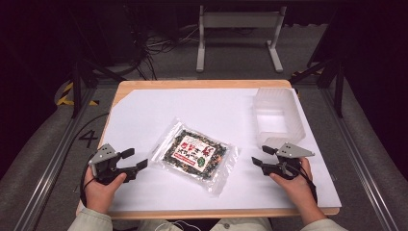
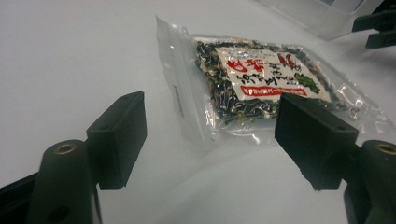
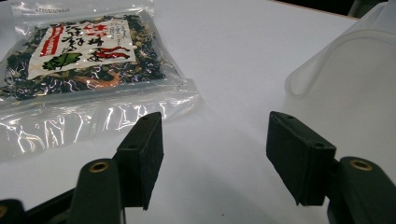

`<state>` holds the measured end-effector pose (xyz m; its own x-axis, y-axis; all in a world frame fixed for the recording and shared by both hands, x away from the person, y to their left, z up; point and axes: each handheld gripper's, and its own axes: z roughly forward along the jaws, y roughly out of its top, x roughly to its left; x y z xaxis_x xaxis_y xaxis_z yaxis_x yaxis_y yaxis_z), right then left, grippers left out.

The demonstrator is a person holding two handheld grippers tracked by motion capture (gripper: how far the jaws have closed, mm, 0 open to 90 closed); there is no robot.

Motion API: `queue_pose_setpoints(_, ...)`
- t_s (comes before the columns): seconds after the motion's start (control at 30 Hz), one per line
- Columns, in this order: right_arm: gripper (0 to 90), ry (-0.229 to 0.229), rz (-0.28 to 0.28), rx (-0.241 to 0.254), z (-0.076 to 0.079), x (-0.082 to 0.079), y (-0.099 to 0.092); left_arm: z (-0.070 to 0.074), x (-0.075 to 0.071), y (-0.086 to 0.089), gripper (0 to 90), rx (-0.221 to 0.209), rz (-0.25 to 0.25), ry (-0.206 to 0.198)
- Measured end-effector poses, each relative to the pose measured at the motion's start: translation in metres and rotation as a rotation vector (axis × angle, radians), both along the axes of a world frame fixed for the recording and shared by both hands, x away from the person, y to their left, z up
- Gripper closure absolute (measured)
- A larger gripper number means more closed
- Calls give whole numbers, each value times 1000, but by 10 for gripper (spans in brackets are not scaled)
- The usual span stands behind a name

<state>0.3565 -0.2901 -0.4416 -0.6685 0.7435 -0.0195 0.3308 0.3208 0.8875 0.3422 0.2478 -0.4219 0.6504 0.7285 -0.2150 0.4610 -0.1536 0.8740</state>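
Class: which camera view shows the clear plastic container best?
The high view: the clear plastic container shows whole, open side up, at the table's far right. The right gripper view catches its near wall beside the jaws; the left gripper view shows just an edge at the top.

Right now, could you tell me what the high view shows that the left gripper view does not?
High view alone: both hands, the left hand and the right hand, the whole clear tub standing past the right tongs, the wooden table edge, and a metal stand on the floor beyond.

Left gripper view alone: a close look along the left tongs, open with nothing between them, and the packet's label print.

Both: the snack packet lying flat on the white sheet, untouched.
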Motion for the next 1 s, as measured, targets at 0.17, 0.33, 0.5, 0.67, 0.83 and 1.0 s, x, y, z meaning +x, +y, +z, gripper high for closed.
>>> queue_pose_setpoints(0.17,359,5,3,-13,0,0,1,8,2,0,250,-35,-3,-6)
queue_pose_setpoints(0.33,350,-1,-1,-4,0,0,1,15,5,-3,240,-16,-18,-29)
queue_pose_setpoints(0.5,345,-7,10,0,2,-2,4,17,13,-7,231,15,-19,31)
queue_pose_setpoints(0.67,344,-12,17,-1,5,-4,6,13,25,-12,143,-22,-9,79)
queue_pose_setpoints(0.83,340,-20,18,-7,5,-6,8,8,32,-15,82,-50,-21,34)
queue_pose_setpoints(1.0,338,-26,16,-12,6,-8,7,3,39,-20,183,-16,-35,50)
